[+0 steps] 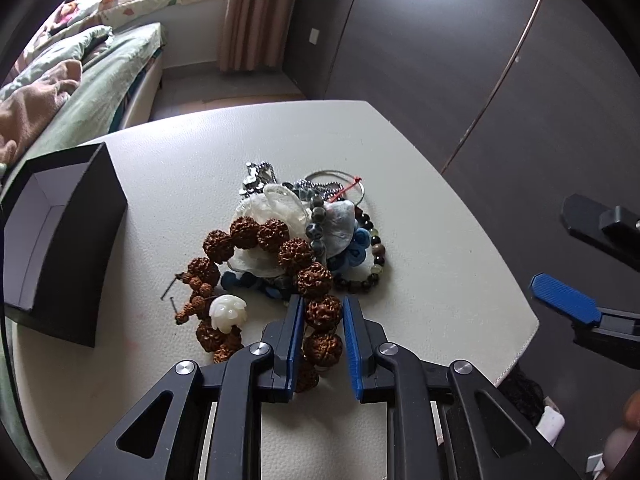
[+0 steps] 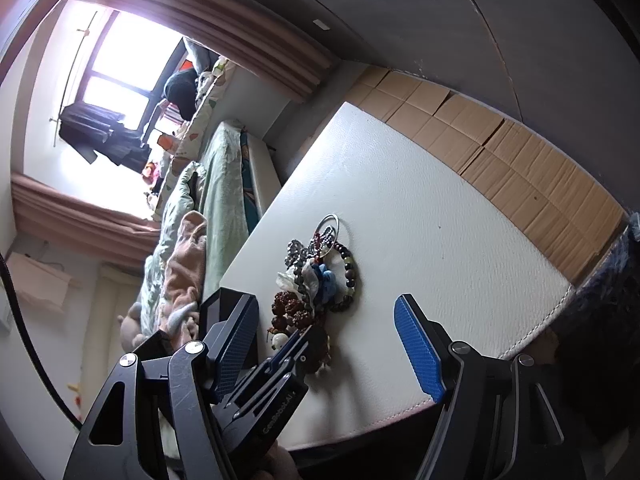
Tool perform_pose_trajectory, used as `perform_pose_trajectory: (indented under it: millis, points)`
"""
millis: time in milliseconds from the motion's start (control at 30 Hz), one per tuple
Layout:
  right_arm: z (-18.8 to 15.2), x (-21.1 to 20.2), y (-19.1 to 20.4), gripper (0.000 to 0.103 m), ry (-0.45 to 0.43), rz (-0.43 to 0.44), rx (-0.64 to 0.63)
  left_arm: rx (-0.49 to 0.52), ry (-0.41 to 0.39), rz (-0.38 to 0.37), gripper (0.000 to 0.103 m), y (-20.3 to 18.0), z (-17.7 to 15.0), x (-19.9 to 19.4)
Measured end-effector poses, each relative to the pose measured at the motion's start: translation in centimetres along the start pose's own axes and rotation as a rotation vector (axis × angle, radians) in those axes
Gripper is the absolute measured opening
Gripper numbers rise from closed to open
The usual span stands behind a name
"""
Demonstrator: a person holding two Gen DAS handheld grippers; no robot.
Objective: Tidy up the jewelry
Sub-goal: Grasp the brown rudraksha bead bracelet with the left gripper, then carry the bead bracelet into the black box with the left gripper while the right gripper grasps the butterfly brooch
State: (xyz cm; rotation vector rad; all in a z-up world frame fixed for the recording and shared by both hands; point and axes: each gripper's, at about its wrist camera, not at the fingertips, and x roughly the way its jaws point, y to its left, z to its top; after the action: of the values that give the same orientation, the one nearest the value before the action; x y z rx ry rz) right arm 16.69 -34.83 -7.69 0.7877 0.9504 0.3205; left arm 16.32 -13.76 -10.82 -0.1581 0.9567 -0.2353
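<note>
At the 9 o'clock edge of the white desk (image 1: 420, 168) stands an open black box (image 1: 60, 240). The left gripper (image 1: 322, 312) is low over the desk, its blue-padded fingers (image 1: 295, 332) narrowed around a brown rudraksha-bead bracelet (image 1: 280, 256) – one bead sits between the pads, seemingly touching both. That bracelet loops up into the jewelry heap (image 1: 320, 224) at desk centre (shells, a dark-bead bracelet, a metal ring). At 3 o'clock the right gripper (image 2: 336, 344) hovers off the desk edge, tilted – its fingers (image 2: 418, 348) spread wide, holding nothing.
</note>
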Motion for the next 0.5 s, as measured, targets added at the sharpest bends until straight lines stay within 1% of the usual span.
perform_pose_trajectory:
  millis: [167,333,500]
  points:
    - [0.0,-0.1,-0.1,0.072,-0.006,-0.015,-0.001,-0.007,-0.073,-0.011,0.020,0.8,0.5,-3.0]
    - [-0.3,-0.2,0.0,0.072,-0.002,-0.010,-0.008,-0.062,-0.140,-0.014,0.020,3.0,0.7,-6.2]
    - [-1.0,0.1,0.2,0.072,0.018,-0.024,-0.030,-0.127,-0.214,-0.060,0.020,4.8,1.1,-9.4]
